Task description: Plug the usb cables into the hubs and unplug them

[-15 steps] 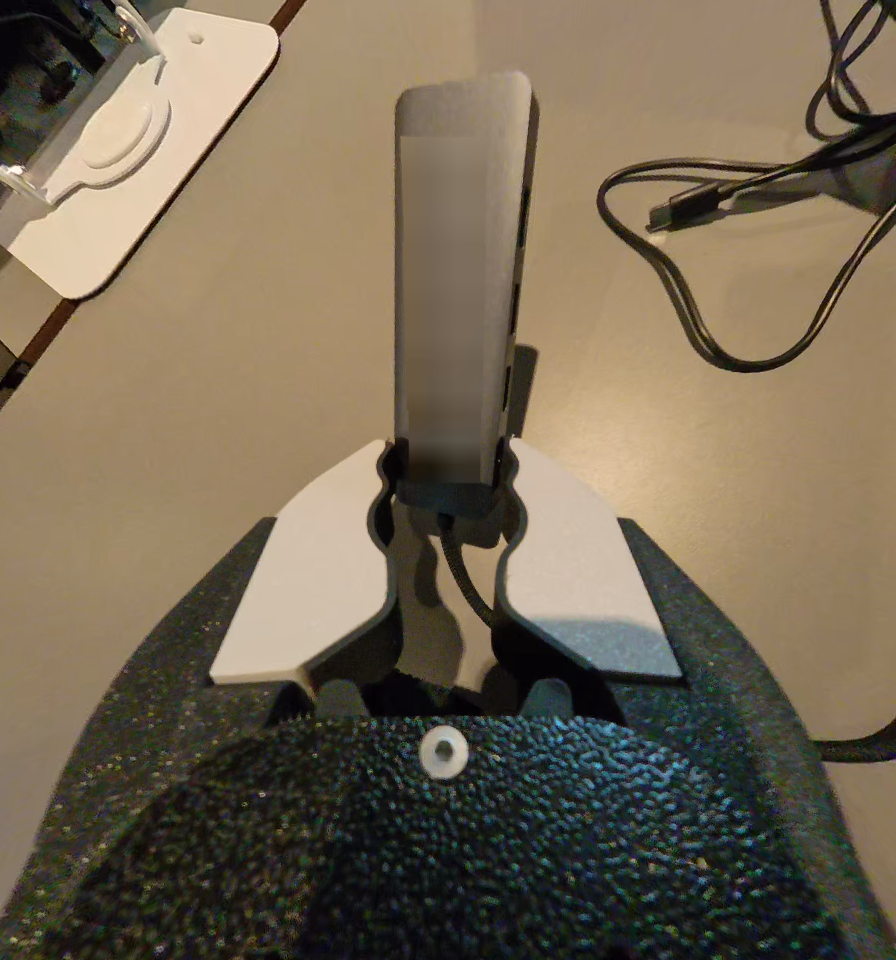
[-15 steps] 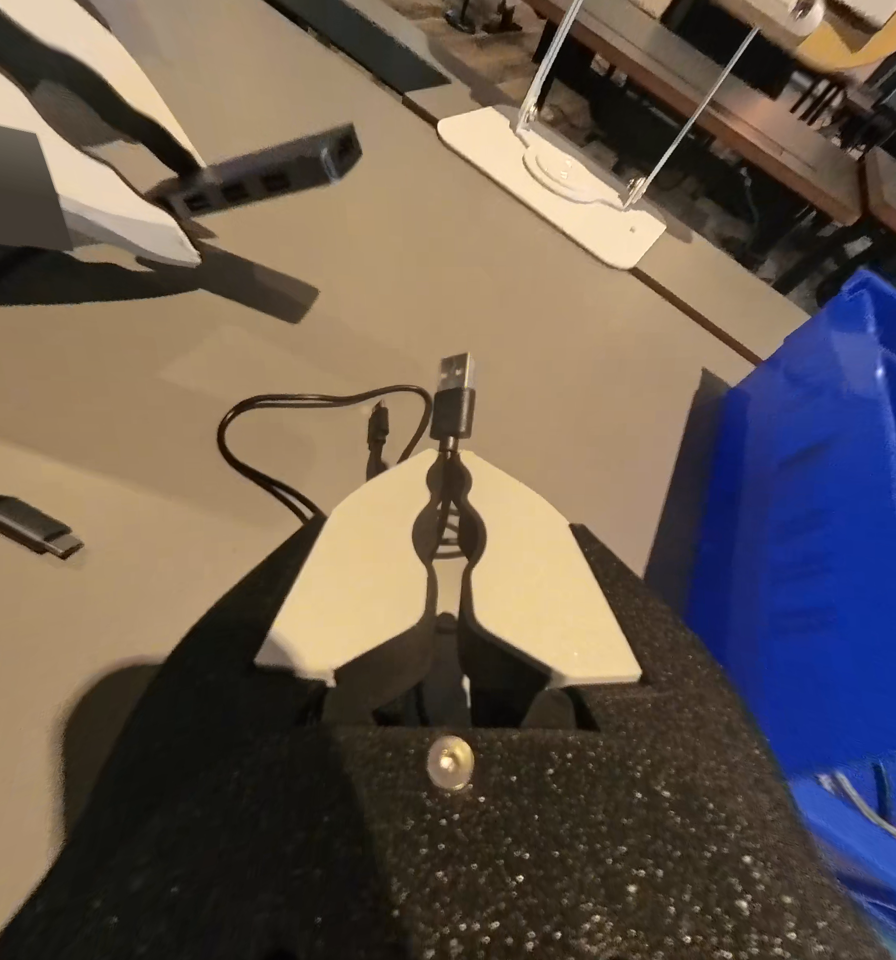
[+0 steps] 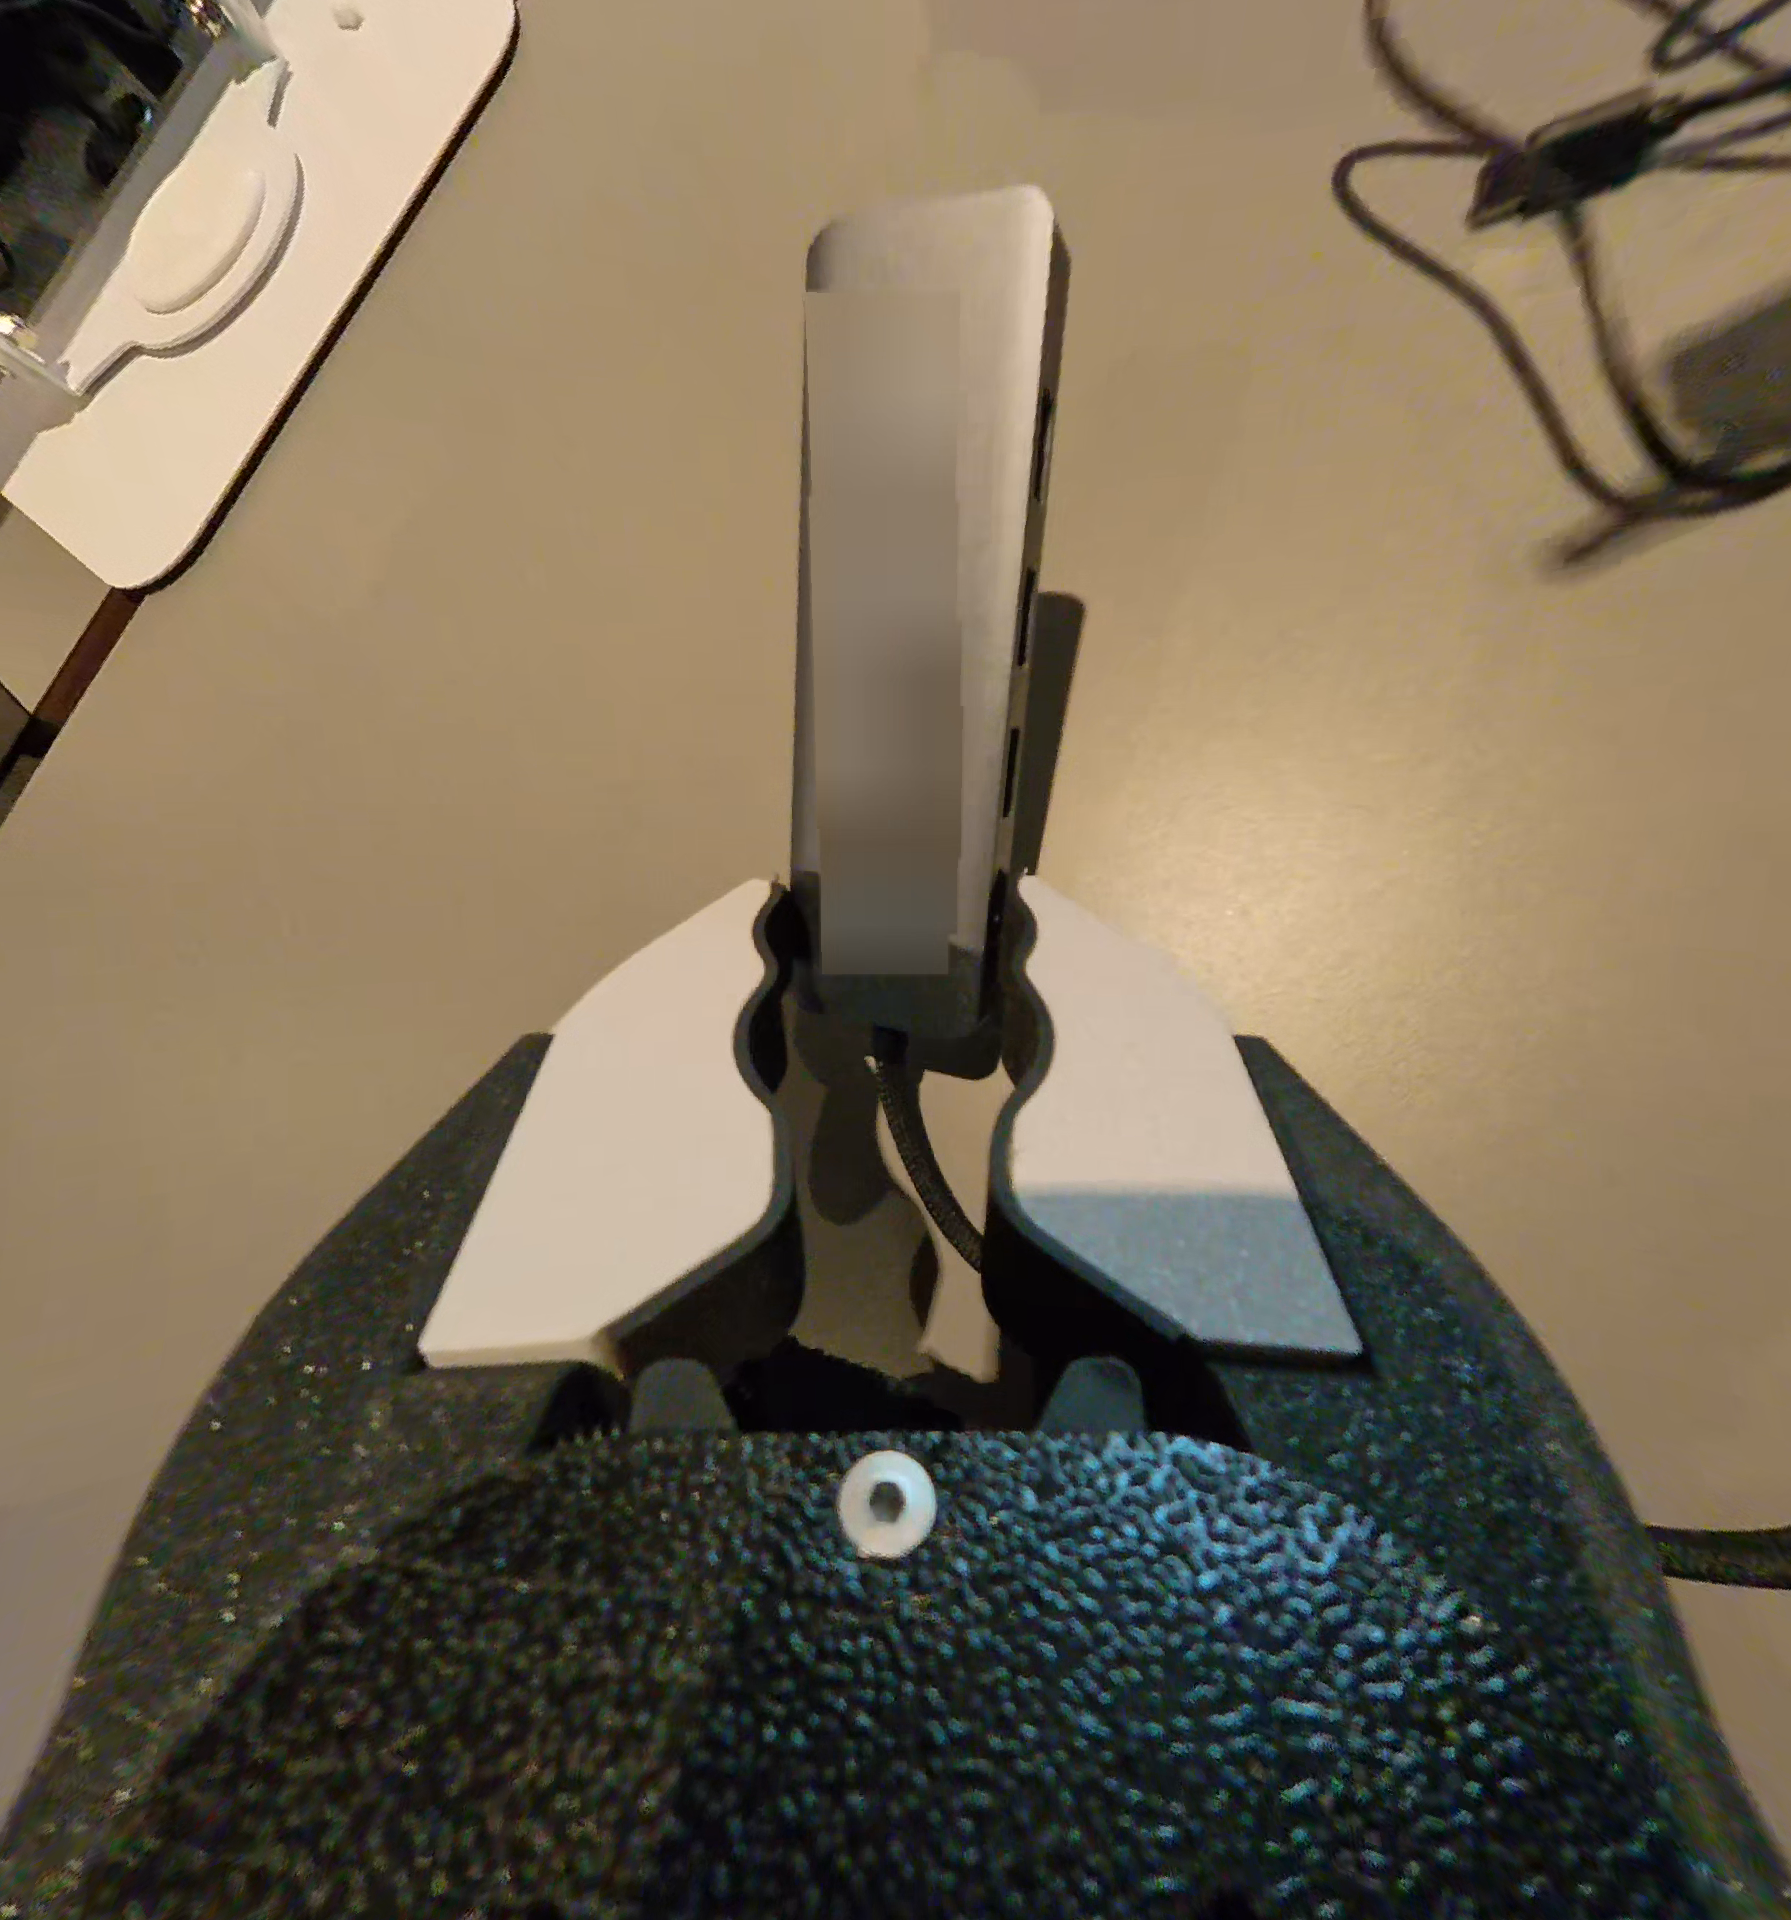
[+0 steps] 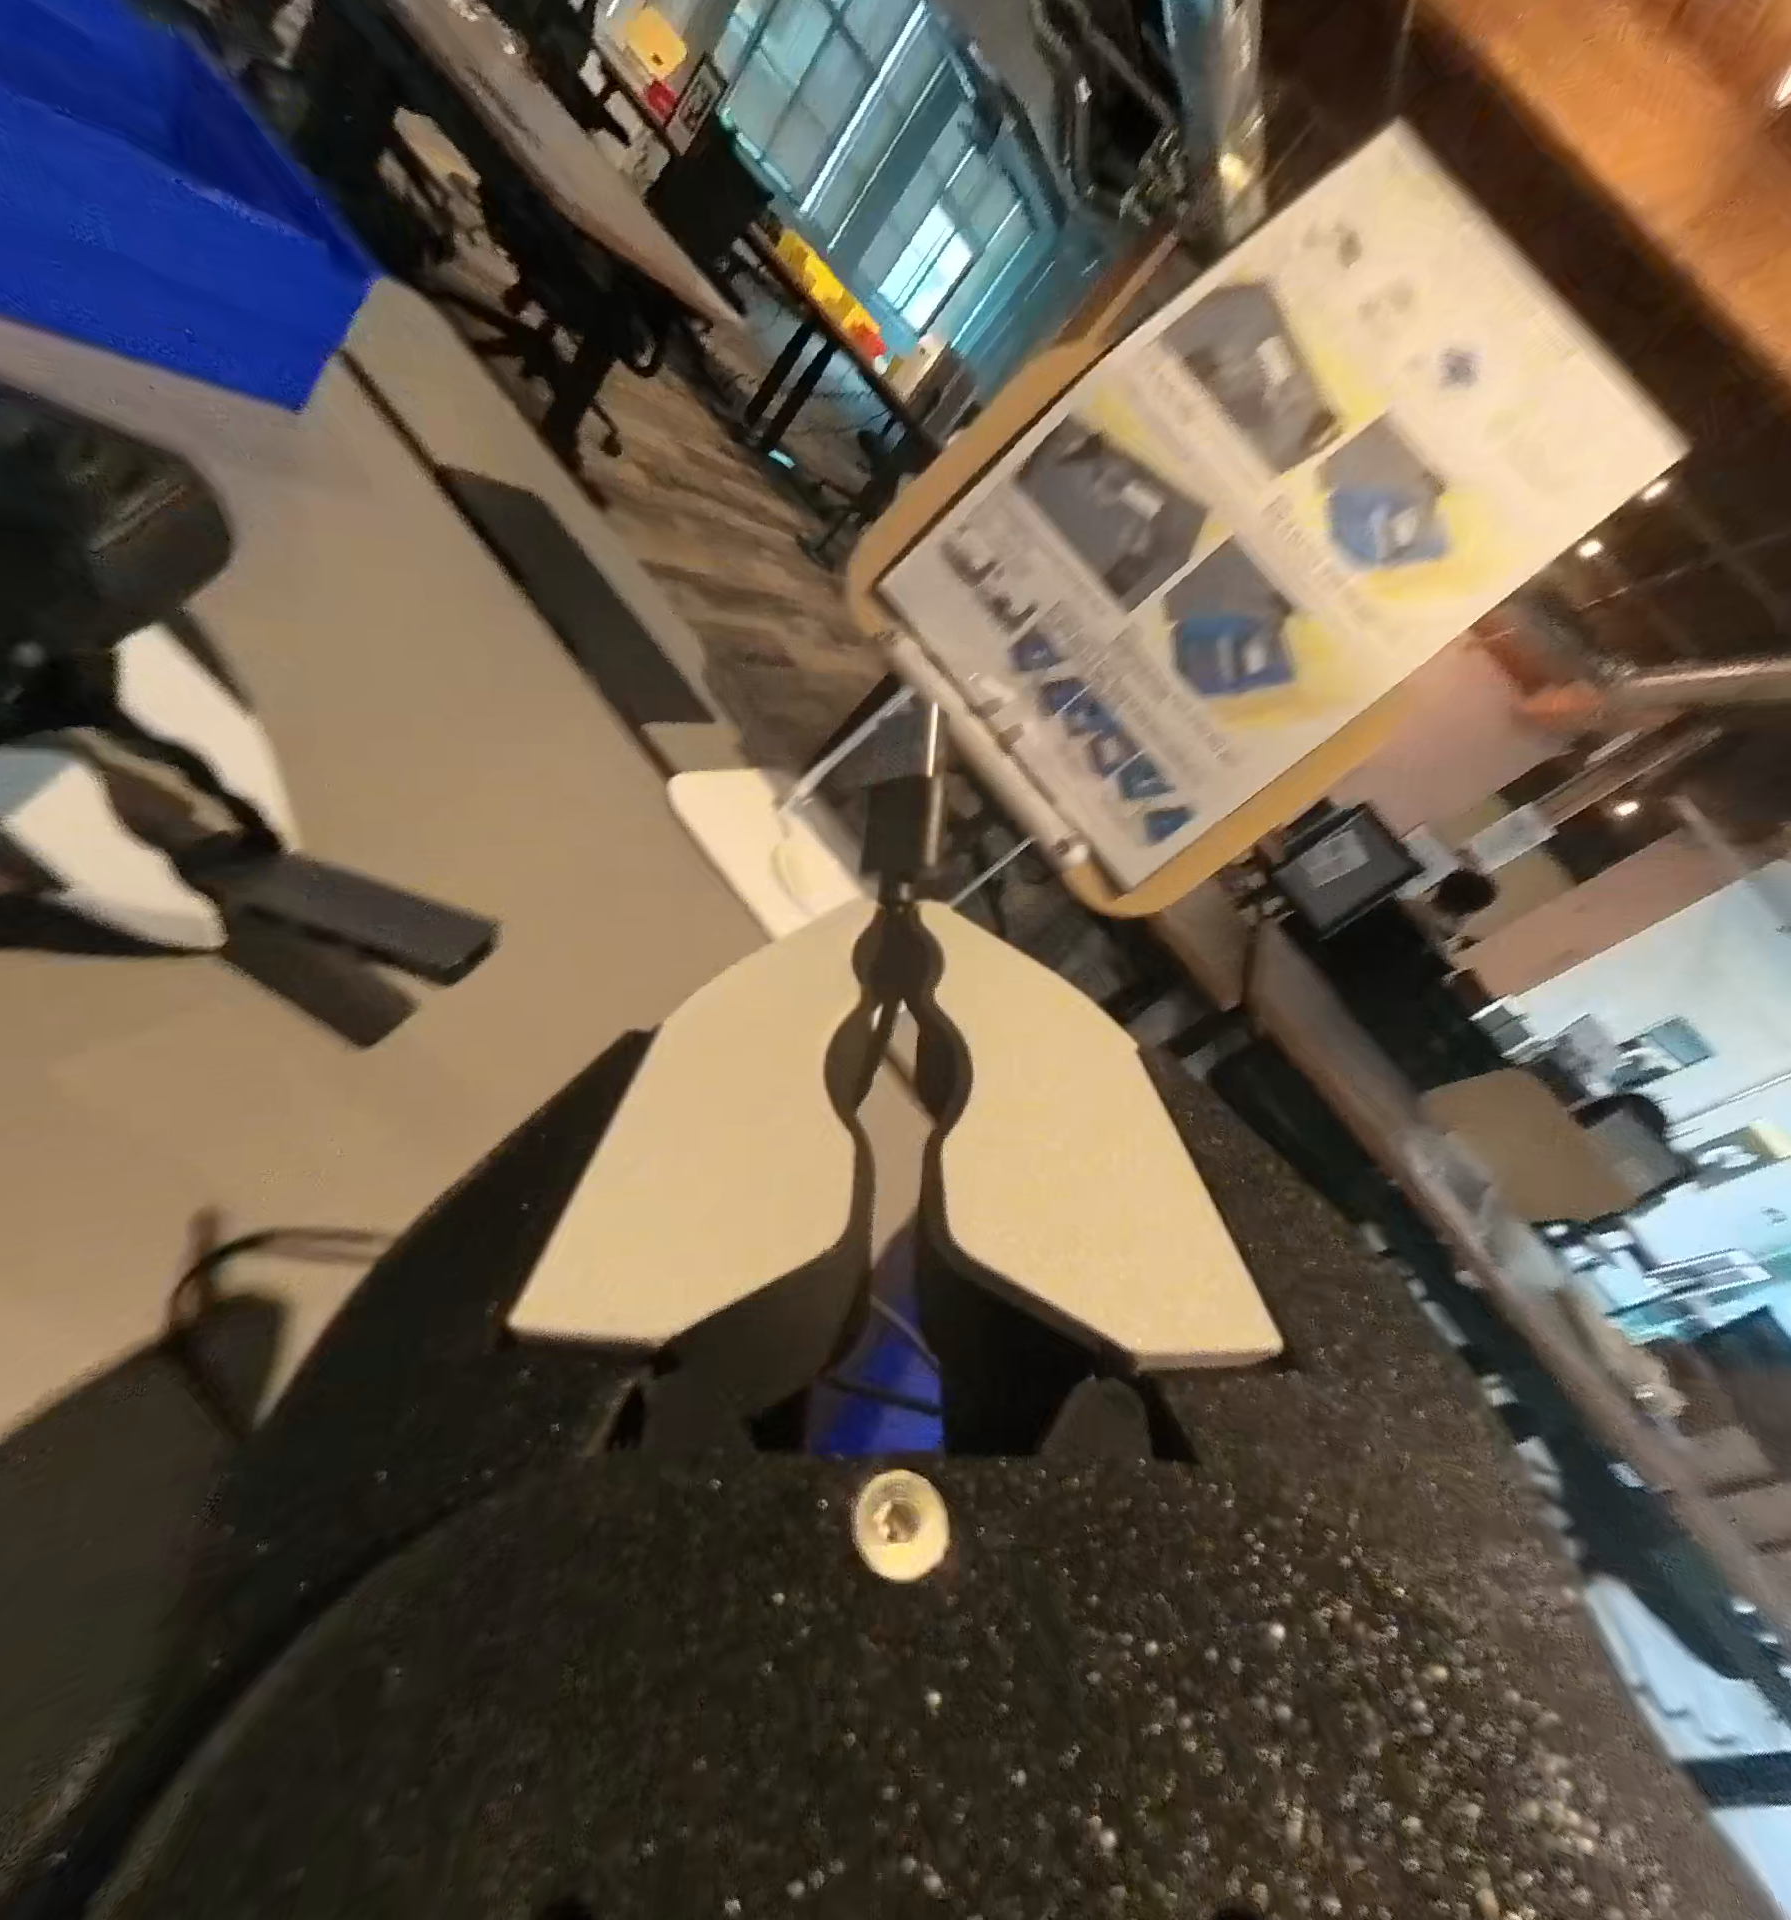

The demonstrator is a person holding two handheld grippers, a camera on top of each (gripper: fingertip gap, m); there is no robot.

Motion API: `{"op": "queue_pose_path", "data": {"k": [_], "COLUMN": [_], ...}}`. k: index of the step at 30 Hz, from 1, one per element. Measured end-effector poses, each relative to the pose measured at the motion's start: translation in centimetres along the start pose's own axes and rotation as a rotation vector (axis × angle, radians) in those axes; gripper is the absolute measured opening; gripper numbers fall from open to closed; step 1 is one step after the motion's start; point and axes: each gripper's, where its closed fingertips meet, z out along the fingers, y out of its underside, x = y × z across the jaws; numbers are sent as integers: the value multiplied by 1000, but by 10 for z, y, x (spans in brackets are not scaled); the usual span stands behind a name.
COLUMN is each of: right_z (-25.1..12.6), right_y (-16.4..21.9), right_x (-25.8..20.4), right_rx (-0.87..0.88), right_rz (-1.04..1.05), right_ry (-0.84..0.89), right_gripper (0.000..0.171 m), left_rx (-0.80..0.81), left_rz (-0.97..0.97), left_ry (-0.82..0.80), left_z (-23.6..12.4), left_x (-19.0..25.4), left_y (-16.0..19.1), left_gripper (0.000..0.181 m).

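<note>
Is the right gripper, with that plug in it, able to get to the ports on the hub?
Probably yes. The left gripper holds the hub by its cable end, leaving the side ports uncovered. The right gripper grips the USB plug with nothing visible between them.

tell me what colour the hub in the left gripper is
Grey, with a darker side that holds the ports; the hub shows best in the left wrist view.

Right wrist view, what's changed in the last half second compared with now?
The right hand-held gripper has swung up and rolled, so its view now looks across the room instead of down at the table. It stays shut on the USB cable, plug pointing forward. The left hand-held gripper still clamps the grey hub over the table, barely moved. Nothing was let go.
</note>
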Motion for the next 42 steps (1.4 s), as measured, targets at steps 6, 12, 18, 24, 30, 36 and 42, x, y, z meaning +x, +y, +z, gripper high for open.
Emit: {"op": "queue_pose_path", "data": {"k": [6,12,18,24,30,36,42], "right_z": [-22,-55,-45,-23,-13,-19,-23], "right_y": [-67,-50,87,211,260,285,249], "right_x": [108,195,199,150,85,53,67], "right_rx": [27,-96,-330,-466,-497,-638,-522], "right_rz": [-163,-220,-34,135,180,166,244], "right_ry": [235,449,393,224,-43,-182,-156], "right_gripper": [1,1,1,2,2,2,25], "left_rx": [-10,-17,-6,7,11,9,3], "left_rz": [10,35,16,-5,6,27,49], "left_ry": [-7,-14,-9,-1,-7,-20,-34], "left_z": [0,0,0,0,1,0,0], "left_x": [0,2,3,2,2,3,3], "left_y": [1,0,-1,-2,-3,-4,-4], "left_gripper": [38,38,38,37,37,37,37]}}
